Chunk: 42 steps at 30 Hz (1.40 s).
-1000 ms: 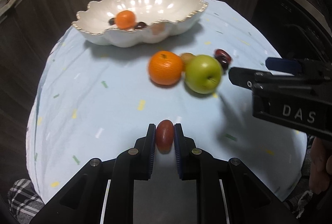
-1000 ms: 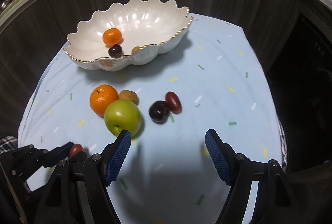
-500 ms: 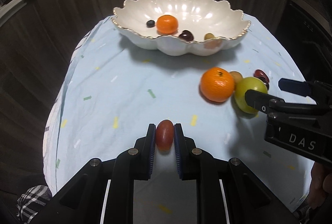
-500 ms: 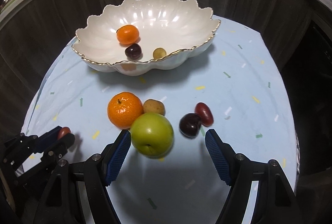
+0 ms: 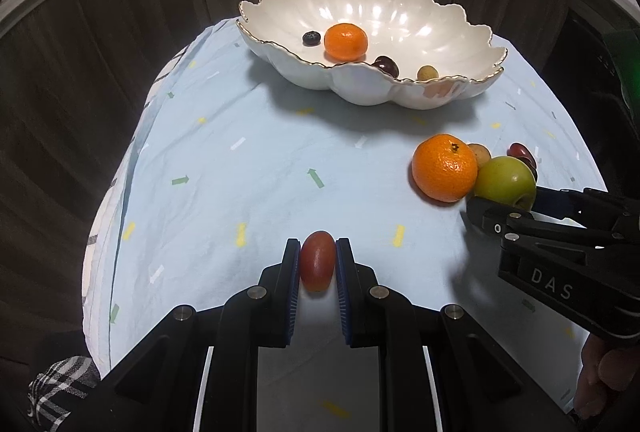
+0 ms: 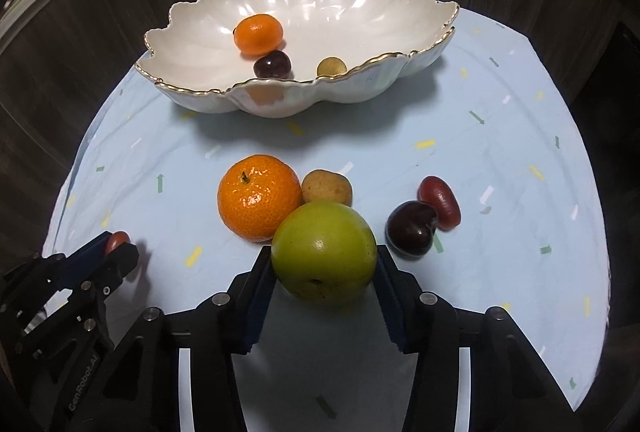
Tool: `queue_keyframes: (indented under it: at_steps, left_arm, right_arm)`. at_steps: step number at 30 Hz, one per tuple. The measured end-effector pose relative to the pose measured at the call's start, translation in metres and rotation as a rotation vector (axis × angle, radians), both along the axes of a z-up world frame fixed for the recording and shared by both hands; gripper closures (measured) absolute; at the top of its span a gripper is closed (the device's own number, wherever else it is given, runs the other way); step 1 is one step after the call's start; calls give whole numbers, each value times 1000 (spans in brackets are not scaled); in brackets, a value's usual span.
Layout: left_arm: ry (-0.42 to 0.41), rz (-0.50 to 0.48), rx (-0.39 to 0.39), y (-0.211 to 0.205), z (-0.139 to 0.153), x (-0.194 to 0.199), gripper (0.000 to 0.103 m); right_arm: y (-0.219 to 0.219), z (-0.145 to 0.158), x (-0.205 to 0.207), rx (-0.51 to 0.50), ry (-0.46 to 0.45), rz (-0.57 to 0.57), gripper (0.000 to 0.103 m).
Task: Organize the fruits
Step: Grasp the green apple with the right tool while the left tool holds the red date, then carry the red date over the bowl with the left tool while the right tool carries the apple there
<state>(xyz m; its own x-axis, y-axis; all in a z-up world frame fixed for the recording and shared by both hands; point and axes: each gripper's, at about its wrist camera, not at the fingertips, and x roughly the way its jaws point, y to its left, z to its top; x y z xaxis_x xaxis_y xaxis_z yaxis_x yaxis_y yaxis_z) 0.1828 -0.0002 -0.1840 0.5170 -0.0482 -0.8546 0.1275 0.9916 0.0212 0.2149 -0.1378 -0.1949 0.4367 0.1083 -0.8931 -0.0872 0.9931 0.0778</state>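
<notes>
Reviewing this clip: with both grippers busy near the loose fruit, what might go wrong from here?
1. The right gripper brackets the green apple, which touches the orange and the small brown fruit; closing or lifting may set them rolling.
2. The left gripper pinches a small red fruit near its fingertips; it might slip out before the bowl.

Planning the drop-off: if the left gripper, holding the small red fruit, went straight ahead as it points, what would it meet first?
Probably the white scalloped bowl: past the left gripper only bare tablecloth shows. Depth is uncertain.
</notes>
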Motion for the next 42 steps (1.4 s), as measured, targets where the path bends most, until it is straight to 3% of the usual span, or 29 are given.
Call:
queue_keyframes:
  at_steps: [19,31,42]
  left_arm:
    - [-16,-18,-4,-9,11,-3,85]
    - [-50,-12,-21,-10,37,5,85]
    - [-123,6,-39,-10,72,37,85]
  right_arm:
    - [-9,17,-12,6,-38,12,55]
    - [-11,51,-9,1,-112,17,55]
    - [-21,83,11,-3,-179,2,55]
